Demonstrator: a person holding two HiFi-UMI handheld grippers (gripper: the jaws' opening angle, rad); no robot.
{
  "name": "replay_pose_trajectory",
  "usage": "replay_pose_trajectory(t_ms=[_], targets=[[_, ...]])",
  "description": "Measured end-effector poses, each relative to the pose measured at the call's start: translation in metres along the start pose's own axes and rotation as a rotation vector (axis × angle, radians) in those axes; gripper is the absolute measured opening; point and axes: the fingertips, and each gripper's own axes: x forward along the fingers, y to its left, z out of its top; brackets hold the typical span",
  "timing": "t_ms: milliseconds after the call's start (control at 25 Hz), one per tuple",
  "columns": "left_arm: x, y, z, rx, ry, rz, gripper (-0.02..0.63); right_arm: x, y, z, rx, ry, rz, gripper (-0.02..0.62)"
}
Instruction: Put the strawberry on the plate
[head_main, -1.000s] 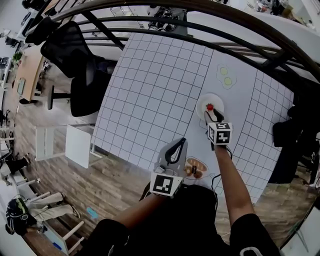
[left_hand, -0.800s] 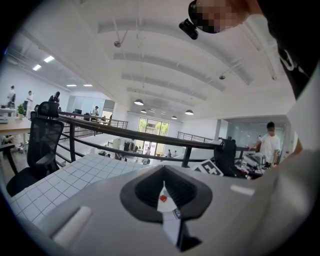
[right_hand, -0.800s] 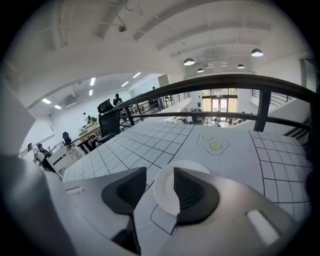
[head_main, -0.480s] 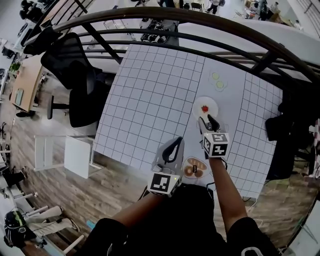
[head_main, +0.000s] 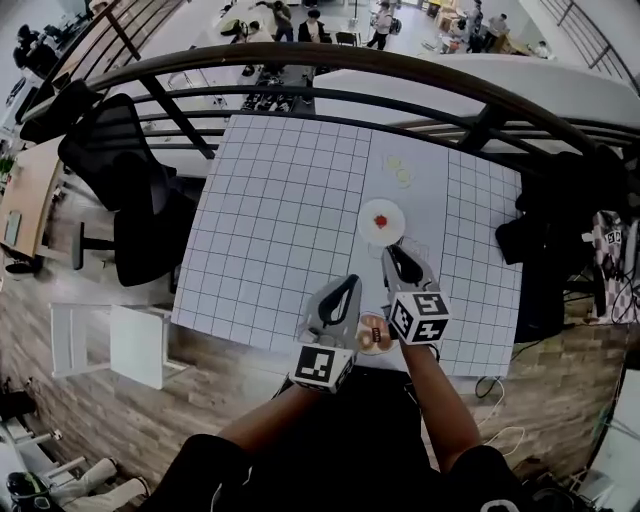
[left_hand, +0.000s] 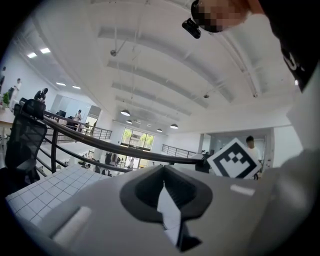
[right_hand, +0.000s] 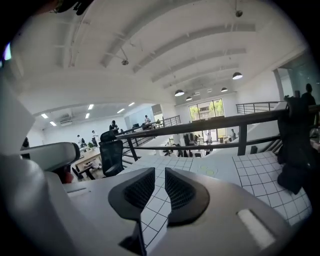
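The red strawberry lies on the small white plate on the grid-patterned table. My right gripper hangs above the table, nearer me than the plate and apart from it. Its jaws have just been closing; a narrow gap is left and nothing is between them. My left gripper is raised at the table's near edge, its tips together and holding nothing. Neither gripper view shows the strawberry.
A small plate of brown pastries sits between my two grippers at the near edge. Pale green slices lie beyond the white plate. A black railing arcs behind the table, an office chair stands left, and a dark bag lies right.
My right gripper has lifted and drawn back from the plate towards me, its jaws narrowing. The strawberry stays on the plate. My left gripper has risen a little.
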Motion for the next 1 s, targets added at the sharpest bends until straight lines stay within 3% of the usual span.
replay_pose_trajectory(t_ms=[160,280,480,760,1000], targets=[[-0.018,-0.013,0.003,0.028,-0.019,-0.072,0.009,-0.028,0.015,0.002,-0.013,-0.034,-0.019,0.056],[-0.029,-0.017,0.001,0.015,-0.018,-0.089,0.009,-0.048,0.02,0.003,-0.017,-0.057,-0.047,0.016],[-0.043,-0.026,0.004,0.002,-0.014,-0.09,0.009,-0.087,0.038,-0.001,-0.041,-0.076,-0.063,0.0],[-0.067,-0.046,0.011,0.013,-0.04,-0.104,0.009,-0.132,0.078,0.005,-0.106,-0.141,-0.011,-0.001],[-0.099,-0.067,0.015,0.003,-0.073,-0.046,0.009,-0.179,0.096,0.005,-0.15,-0.206,0.013,-0.002]])
